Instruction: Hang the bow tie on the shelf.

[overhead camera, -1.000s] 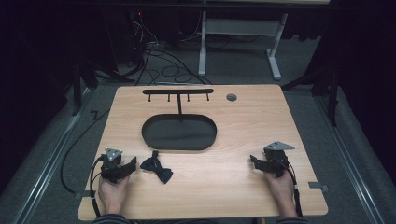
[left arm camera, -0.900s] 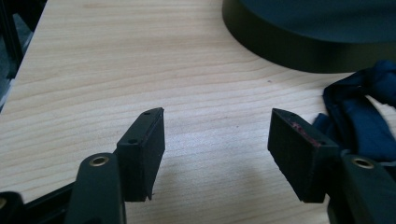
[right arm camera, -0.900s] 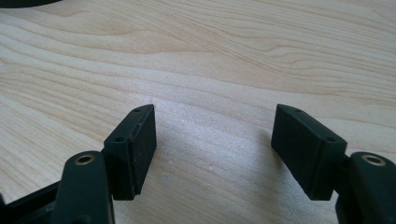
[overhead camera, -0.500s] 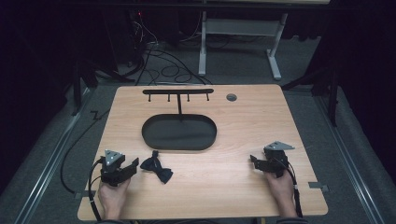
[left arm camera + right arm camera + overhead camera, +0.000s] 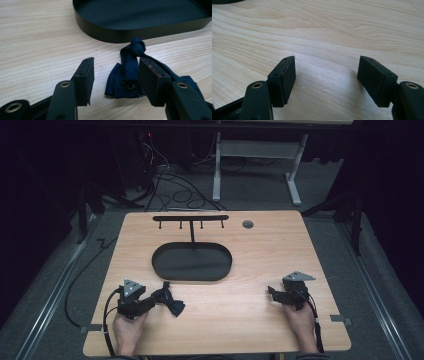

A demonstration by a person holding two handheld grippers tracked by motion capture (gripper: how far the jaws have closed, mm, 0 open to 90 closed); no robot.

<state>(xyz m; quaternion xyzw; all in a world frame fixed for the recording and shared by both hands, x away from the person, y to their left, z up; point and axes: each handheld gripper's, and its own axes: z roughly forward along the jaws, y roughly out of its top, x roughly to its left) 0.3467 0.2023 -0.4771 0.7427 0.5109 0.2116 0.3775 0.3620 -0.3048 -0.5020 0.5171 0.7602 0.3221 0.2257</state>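
Between the jaws of the left gripper (image 5: 113, 75) a small dark blue cloth bow tie (image 5: 130, 72) is seen, lying flat on the light wooden desk (image 5: 37, 37). The jaws have just been closing, but they are not shut yet. In the left gripper view one jaw is right beside the cloth, maybe touching its edge, and a clear gap is left at the other jaw. So the bow tie is not yet gripped. The jaws are held low and close to the wood, most likely so the thin cloth can be pinched and picked up.

The knot of the bow tie is pointed away from the jaws. Just past the knot the black oval metal tray (image 5: 140, 32) is found, near but not touching the cloth. In the high view a thin black post is seen rising from the far side of the tray, with a black bar with small hooks (image 5: 190, 218) on top. The bow tie may be meant for the tray or a hook; that is only a guess.

The jaws of the right gripper (image 5: 325, 80) are spread wide with only bare wood between them. It is kept well apart from the bow tie, most likely just waiting.
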